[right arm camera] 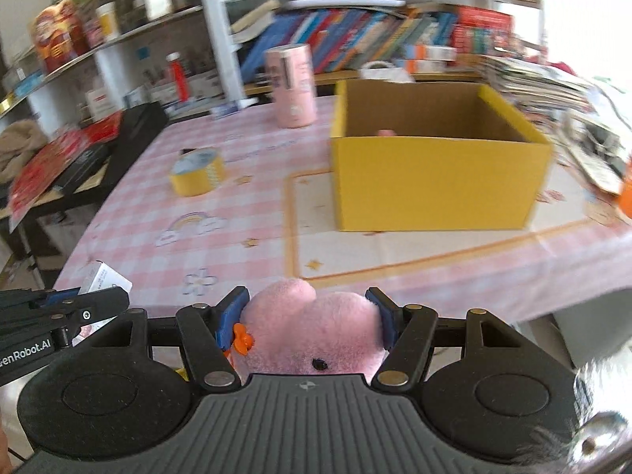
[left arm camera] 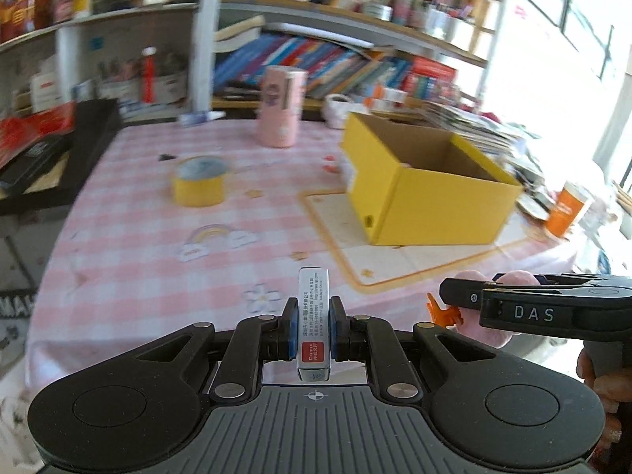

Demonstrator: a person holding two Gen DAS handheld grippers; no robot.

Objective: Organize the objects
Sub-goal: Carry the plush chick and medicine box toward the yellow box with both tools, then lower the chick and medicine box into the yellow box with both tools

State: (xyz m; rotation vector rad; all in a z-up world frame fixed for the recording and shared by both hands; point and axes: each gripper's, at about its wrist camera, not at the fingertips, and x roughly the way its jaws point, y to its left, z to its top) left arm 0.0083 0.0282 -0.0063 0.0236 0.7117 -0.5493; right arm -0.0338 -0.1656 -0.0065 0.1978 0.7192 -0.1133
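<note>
My left gripper point(left arm camera: 313, 330) is shut on a slim white box with a red label point(left arm camera: 313, 316), held upright over the near edge of the pink checked table point(left arm camera: 158, 245). My right gripper point(right arm camera: 308, 318) is shut on a pink plush toy point(right arm camera: 312, 335) with an orange bow point(right arm camera: 241, 343); in the left wrist view that right gripper point(left arm camera: 446, 294) shows at the right with the plush toy point(left arm camera: 513, 278) behind it. An open yellow cardboard box point(left arm camera: 426, 193) point(right arm camera: 434, 181) stands on the table ahead, with something small and pink point(right arm camera: 386, 132) inside.
A yellow tape roll point(left arm camera: 199, 181) point(right arm camera: 196, 177) lies left of the yellow box, and a pink cylinder point(left arm camera: 279, 106) point(right arm camera: 294, 85) stands behind. Bookshelves point(left arm camera: 335, 59) line the back. A black side table point(left arm camera: 51, 158) stands left; stacked papers point(left arm camera: 486, 130) and an orange cup point(left arm camera: 567, 209) sit right.
</note>
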